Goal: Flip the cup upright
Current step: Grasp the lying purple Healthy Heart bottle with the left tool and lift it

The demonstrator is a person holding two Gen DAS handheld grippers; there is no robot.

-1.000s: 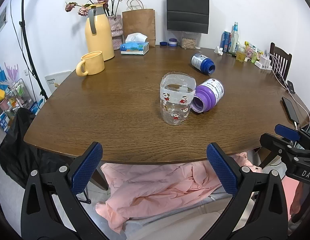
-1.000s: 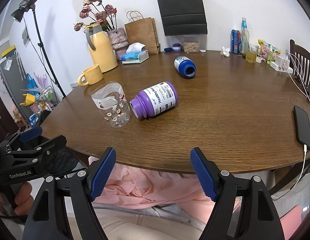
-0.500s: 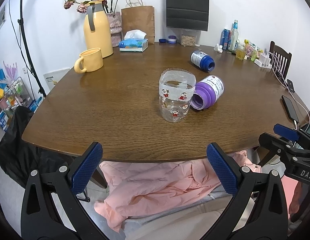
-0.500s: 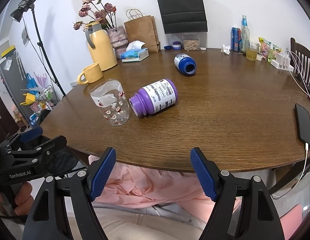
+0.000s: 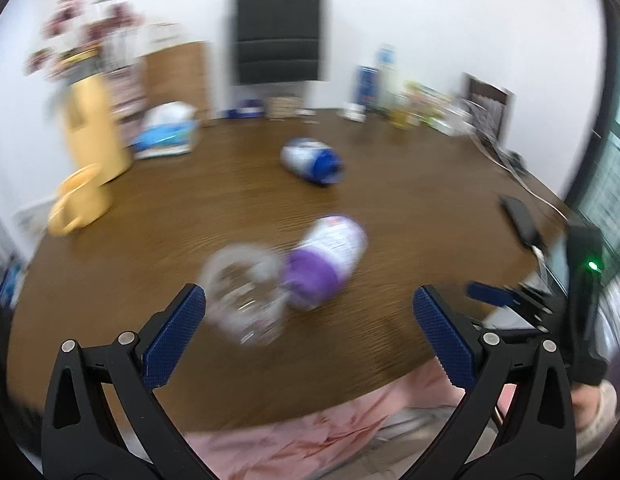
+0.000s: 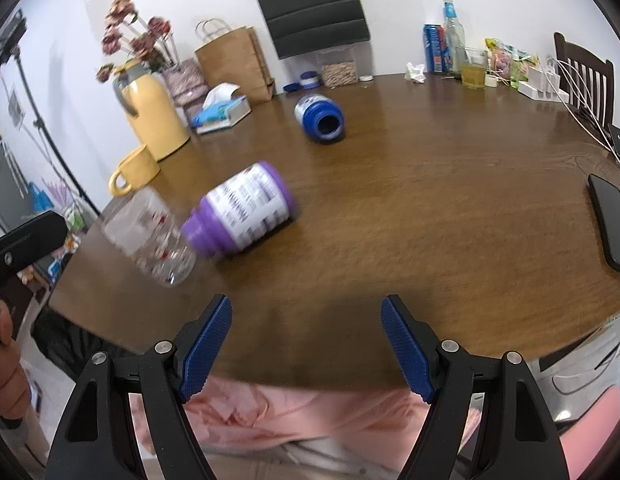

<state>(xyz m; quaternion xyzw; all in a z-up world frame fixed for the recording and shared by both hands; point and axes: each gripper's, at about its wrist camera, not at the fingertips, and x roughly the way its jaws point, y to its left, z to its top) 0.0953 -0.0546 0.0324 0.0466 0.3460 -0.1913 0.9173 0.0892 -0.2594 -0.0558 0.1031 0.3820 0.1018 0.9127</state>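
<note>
A clear plastic cup (image 5: 246, 292) with small cartoon prints stands on the brown table, blurred, just ahead of my left gripper's left finger; which end is up I cannot tell. It also shows in the right wrist view (image 6: 150, 240) at the far left. My left gripper (image 5: 310, 336) is open and empty over the table's near edge. My right gripper (image 6: 306, 344) is open and empty over the near edge, right of the cup.
A purple bottle (image 6: 242, 210) lies on its side touching or close beside the cup. A blue bottle (image 6: 320, 118) lies farther back. A yellow mug (image 6: 134, 170), yellow jug (image 6: 152, 120), tissue box and paper bags stand at back left. A phone (image 6: 610, 220) lies at right.
Both grippers have moved forward over the table's near edge and toward the cup. The left view has swung fast and is blurred. The cup and bottles stay in place.
</note>
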